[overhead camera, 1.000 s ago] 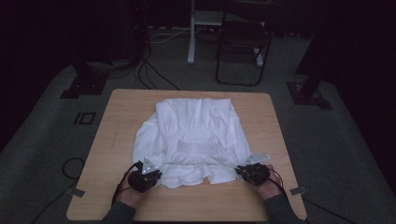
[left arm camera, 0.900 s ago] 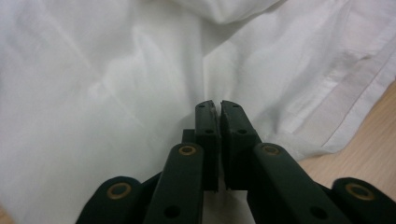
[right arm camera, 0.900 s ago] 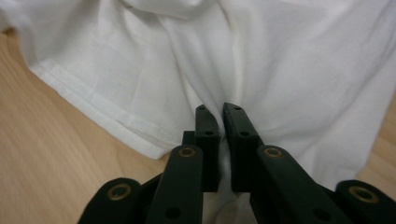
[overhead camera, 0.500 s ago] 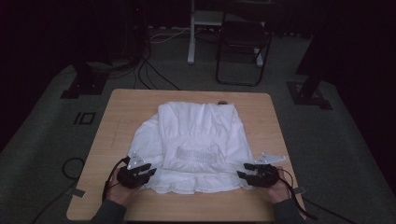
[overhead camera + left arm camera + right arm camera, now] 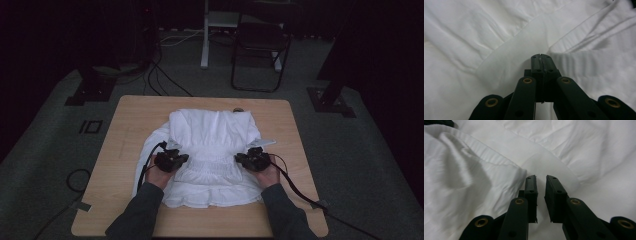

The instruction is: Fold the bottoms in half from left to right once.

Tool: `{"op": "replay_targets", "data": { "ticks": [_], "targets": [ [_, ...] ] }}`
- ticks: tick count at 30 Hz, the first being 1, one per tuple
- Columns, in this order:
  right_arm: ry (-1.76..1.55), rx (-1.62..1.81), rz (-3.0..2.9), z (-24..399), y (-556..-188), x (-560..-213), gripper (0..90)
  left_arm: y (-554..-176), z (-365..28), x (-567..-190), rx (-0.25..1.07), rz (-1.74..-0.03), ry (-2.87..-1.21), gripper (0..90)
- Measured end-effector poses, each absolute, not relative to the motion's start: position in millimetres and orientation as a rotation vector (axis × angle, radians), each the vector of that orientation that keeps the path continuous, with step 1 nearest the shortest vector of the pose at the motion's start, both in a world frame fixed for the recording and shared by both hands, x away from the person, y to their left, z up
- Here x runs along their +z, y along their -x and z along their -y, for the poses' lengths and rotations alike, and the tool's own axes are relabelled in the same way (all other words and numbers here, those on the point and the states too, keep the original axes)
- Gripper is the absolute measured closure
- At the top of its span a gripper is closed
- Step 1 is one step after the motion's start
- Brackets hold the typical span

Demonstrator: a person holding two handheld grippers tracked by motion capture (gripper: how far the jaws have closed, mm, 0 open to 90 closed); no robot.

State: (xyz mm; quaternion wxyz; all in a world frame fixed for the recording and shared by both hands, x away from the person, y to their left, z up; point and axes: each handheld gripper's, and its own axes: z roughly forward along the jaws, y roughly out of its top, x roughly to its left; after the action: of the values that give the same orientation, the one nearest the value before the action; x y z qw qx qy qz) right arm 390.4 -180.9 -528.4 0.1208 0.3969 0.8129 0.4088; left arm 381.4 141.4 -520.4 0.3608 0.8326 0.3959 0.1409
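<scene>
1. White garment (image 5: 210, 150) is lying spread on the wooden desk (image 5: 125, 120), covering its middle and reaching toward the 6 o'clock edge.
2. Left claw (image 5: 176, 159) is sitting over the garment's 9 o'clock side, w/ cloth stretching away at 12 o'clock from its tips.
3. In the left gripper view, left claw (image 5: 541, 58) is showing jaws just closed, pressed together; nothing visibly pinched, cloth lying under them.
4. Right claw (image 5: 248, 158) is hovering over the garment's 3 o'clock side.
5. In the right gripper view, right claw (image 5: 541, 182) has been closing; jaws are standing slightly apart, a folded edge (image 5: 499, 165) lying at 10 o'clock, nothing between them.
</scene>
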Motion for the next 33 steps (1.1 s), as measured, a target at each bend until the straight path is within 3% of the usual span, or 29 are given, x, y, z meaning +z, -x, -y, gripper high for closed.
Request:
{"op": "replay_targets", "data": {
  "ticks": [7, 12, 21, 26, 33],
  "targets": [
    [-1.035, 1.252, -2.475, 173.3, -386.0, -538.6, 73.9, -373.5, -134.5, -535.9, 0.283, -0.985, -2.138, 86.8],
    [-0.900, 1.382, -2.528, 182.2, -362.3, -532.1, 70.7, -340.8, -140.8, -533.5, 0.225, -0.852, -2.139, 82.7],
    [-0.832, 1.481, -2.534, 185.3, -343.6, -530.4, 64.8, -318.4, -147.8, -531.2, 0.205, -0.780, -2.136, 74.8],
    [-0.806, 1.429, -2.562, 181.0, -340.2, -532.9, 62.1, -318.5, -144.3, -532.1, 0.227, -0.743, -2.187, 70.5],
    [-0.972, 1.374, -2.387, 194.8, -364.5, -522.3, 53.7, -350.8, -168.0, -511.9, 0.378, -0.930, -2.034, 60.5]
  ]
}}
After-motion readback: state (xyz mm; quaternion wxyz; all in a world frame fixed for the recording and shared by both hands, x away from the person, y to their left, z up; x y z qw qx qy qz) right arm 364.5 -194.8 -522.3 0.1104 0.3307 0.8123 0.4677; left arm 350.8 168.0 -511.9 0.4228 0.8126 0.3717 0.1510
